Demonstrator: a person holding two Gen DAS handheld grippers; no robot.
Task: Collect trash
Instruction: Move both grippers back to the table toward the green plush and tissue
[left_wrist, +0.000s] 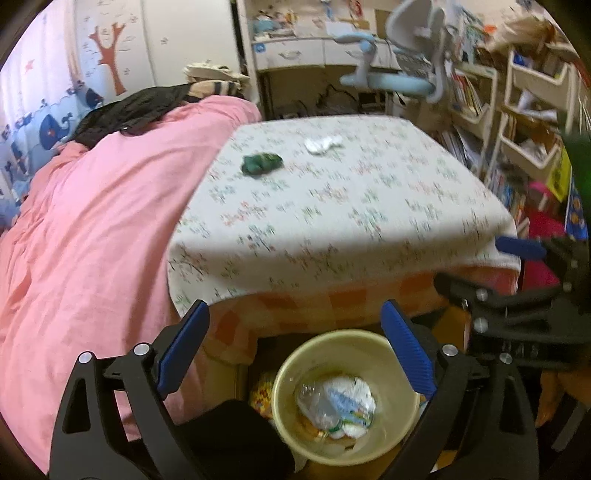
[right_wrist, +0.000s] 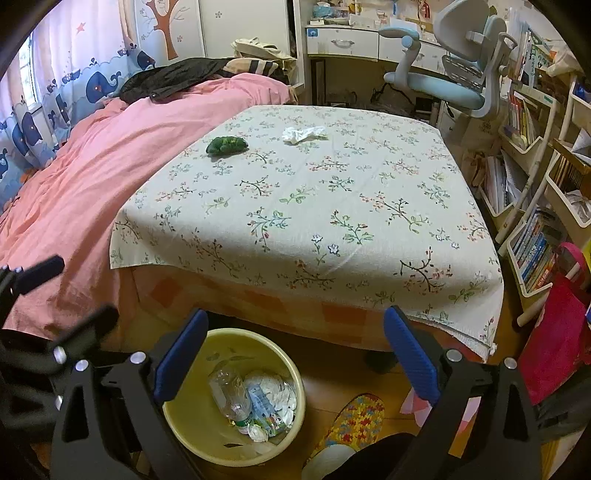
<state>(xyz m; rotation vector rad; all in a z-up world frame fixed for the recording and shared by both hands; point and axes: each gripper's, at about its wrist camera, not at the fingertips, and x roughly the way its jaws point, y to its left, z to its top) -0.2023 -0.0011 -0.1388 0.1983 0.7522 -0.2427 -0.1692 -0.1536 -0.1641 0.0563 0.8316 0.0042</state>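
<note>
A crumpled green wrapper (left_wrist: 261, 163) (right_wrist: 226, 144) and a crumpled white tissue (left_wrist: 322, 144) (right_wrist: 303, 133) lie on the far part of the floral cloth covering the bed (right_wrist: 314, 206). A yellow bin (left_wrist: 295, 369) (right_wrist: 207, 424) stands on the floor below the bed's near edge; it holds a plastic bottle (right_wrist: 231, 395) and other wrappers. My left gripper (left_wrist: 295, 354) is open and empty above the bin. My right gripper (right_wrist: 295, 354) is open and empty, just right of the bin. The right gripper also shows in the left wrist view (left_wrist: 517, 266).
A pink quilt (right_wrist: 74, 177) covers the left of the bed, with a black jacket (right_wrist: 173, 77) on it. A blue desk chair (right_wrist: 443, 74) and desk stand behind. Bookshelves (right_wrist: 535, 166) line the right. A colourful slipper (right_wrist: 351, 424) and a pink bag (right_wrist: 554, 332) sit on the floor.
</note>
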